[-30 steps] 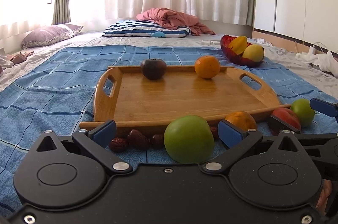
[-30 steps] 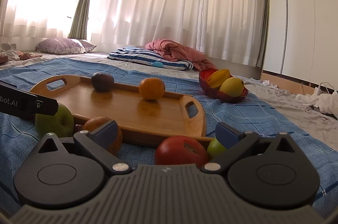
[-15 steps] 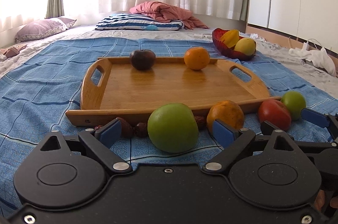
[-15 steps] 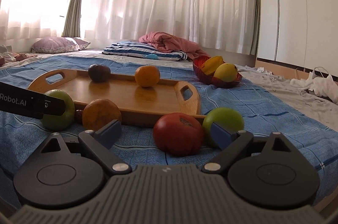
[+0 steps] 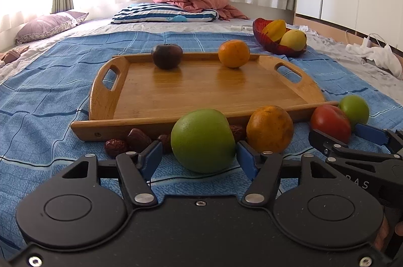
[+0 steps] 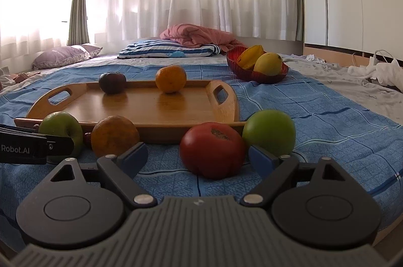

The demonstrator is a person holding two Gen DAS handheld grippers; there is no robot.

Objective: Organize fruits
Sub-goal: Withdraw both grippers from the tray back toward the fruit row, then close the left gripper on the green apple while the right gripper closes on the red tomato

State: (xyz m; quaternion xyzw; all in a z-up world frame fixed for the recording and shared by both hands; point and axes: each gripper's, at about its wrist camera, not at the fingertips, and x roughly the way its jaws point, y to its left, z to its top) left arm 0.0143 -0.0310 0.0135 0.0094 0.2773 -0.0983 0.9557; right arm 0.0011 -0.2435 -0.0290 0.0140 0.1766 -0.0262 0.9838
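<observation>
Green apple: before the wooden tray; your left tongs have been closing around it, not yet pinching.
Red tomato: before the tray; your right tongs stand spread around it.

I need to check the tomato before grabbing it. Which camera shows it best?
The right wrist view: the tomato sits whole, close and centred between the open pads of the right hand-held gripper, its stem scar visible. In the left wrist view the tomato is smaller, off to the right, partly hidden behind that gripper's finger.

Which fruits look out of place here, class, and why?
Off the wooden tray, on the blue bedspread along its near edge: a green apple, an orange, a red tomato, a smaller green fruit and some dates.
</observation>
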